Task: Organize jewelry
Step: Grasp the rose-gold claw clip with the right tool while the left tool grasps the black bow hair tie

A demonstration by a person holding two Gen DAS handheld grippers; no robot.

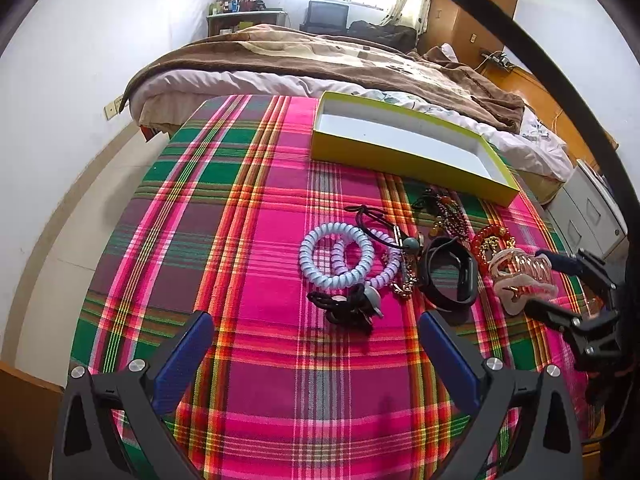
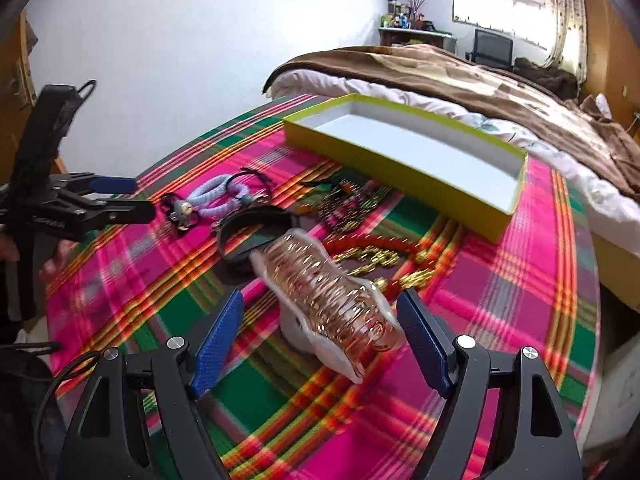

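A yellow-green box [image 1: 404, 158] with a white inside lies empty at the far side of the plaid cloth, also in the right wrist view [image 2: 400, 172]. Jewelry lies in a cluster: spiral hair ties [image 1: 338, 258], black hair ties [image 1: 348, 308], a black band [image 1: 450, 274], beaded necklaces [image 1: 450, 210], a red and gold bracelet [image 2: 380, 252]. A wrapped stack of pink bangles [image 2: 332, 308] [image 1: 524, 280] lies between my right gripper's open fingers [image 2: 320, 340], untouched by the pads. My left gripper [image 1: 316, 340] is open and empty, just short of the black hair ties.
The plaid cloth [image 1: 260, 220] covers a table in front of a bed with a brown blanket [image 1: 320, 56]. A white wall and floor are on the left. A white cabinet [image 1: 588, 216] stands at the right. The right gripper also shows in the left wrist view [image 1: 560, 284].
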